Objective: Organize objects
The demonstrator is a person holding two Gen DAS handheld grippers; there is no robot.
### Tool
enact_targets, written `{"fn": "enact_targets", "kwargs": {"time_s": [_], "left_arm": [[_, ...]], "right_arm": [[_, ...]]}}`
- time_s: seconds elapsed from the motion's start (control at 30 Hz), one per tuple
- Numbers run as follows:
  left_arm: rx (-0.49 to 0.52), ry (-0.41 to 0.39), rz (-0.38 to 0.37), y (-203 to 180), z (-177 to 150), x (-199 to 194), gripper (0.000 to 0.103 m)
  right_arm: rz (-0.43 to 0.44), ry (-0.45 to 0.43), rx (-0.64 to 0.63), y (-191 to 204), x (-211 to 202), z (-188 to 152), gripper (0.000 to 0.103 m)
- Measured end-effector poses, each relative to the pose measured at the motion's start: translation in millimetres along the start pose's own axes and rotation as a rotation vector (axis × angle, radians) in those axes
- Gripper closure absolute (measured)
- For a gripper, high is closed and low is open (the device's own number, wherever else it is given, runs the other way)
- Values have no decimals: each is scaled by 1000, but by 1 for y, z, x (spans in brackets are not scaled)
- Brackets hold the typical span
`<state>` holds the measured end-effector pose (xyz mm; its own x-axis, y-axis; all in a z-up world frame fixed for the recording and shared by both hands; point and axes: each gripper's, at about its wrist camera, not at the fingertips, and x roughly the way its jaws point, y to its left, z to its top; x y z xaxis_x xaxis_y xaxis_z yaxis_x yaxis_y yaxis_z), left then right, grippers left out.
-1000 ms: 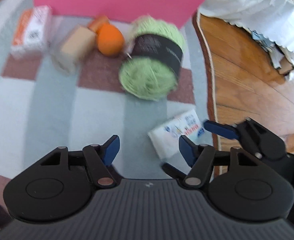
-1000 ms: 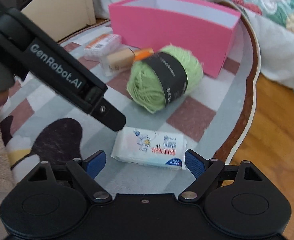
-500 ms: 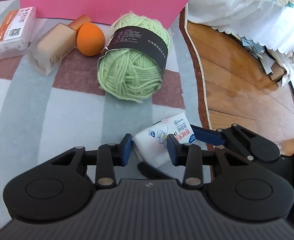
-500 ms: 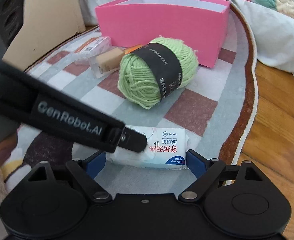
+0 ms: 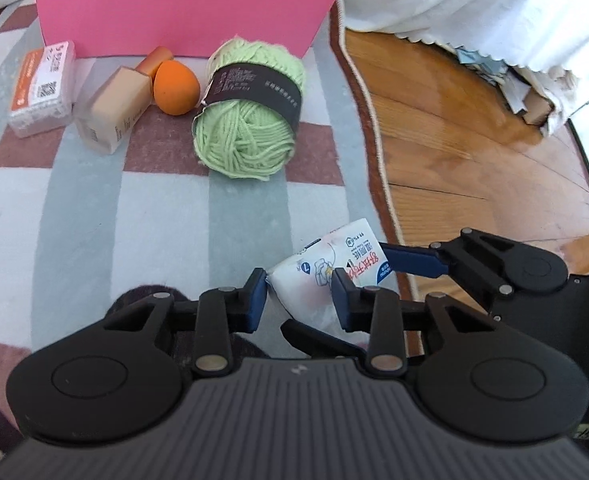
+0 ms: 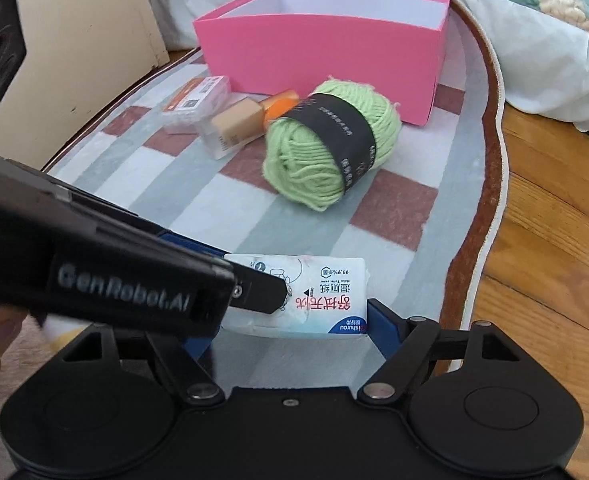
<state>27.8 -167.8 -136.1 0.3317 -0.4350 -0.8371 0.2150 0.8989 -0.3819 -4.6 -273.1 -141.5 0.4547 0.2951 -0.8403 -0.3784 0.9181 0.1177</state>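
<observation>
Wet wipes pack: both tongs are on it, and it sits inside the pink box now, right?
Not inside. The wet wipes pack lies on the rug, well in front of the pink box, as the right wrist view shows. The left tongs and right tongs do bracket it.

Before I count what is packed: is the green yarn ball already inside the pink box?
No, the green yarn ball lies on the rug in front of the pink box, outside its wall.

Pink box point(image 5: 182, 12), green yarn point(image 5: 250, 136) — orange, perhaps sponge point(image 5: 175, 87) — checked rug point(image 5: 94, 216).
</observation>
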Motion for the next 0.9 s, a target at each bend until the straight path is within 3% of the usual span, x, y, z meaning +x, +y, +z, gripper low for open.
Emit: {"fn": "enact_targets", "kwargs": {"time_s": [0.27,0.9], "left_arm": [[27,-33,-27,-3,5,-52,69],[110,-277,-24,-4,55,-173,69]], "right_arm": [[-15,-25,-35,18,-39,19,21],[-65,-210,-73,59,-114,104,20]]}}
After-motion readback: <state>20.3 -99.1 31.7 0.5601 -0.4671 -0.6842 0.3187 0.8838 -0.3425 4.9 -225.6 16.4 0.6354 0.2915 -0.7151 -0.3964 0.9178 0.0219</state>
